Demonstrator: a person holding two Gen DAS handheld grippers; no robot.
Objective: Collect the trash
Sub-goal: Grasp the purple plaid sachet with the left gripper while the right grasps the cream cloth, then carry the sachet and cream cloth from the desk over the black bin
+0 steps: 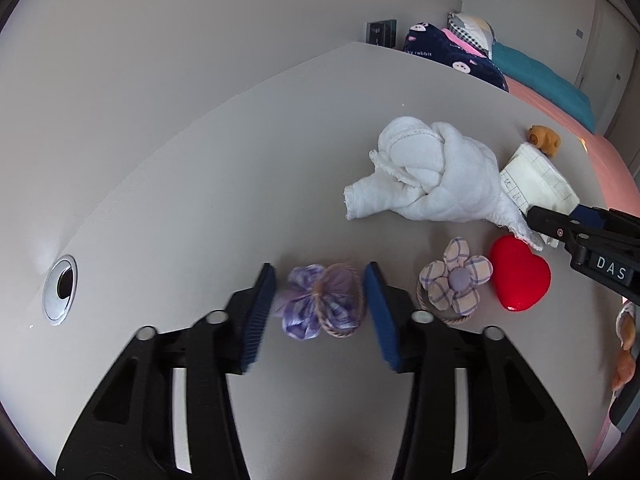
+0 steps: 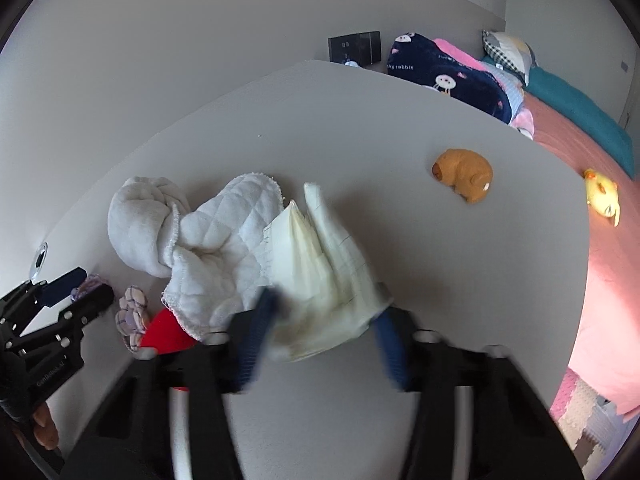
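The left tool (image 1: 320, 304) straddles a purple hair tie (image 1: 322, 306) lying on the table (image 1: 200, 184); its blue pads stand just off the fabric on each side, so it is released. The tie's long axis runs roughly from the near edge toward the far edge, between the pads. Just to its right lie a checked flower hair tie (image 1: 456, 280) and a red heart (image 1: 520, 276).

The right tool (image 2: 324, 332) has a folded paper wad (image 2: 320, 264) between its pads; motion blur hides whether the pads press on it, so its grasp cannot be told. The wad's long axis points from the tool toward the far edge, tapering to a peak. Its near end is hidden behind the pads.

A knotted white cloth (image 2: 200, 240) touches the wad's left side and covers part of the heart. Farther, toward the right edge, sits an orange figurine (image 2: 464, 174), well apart.
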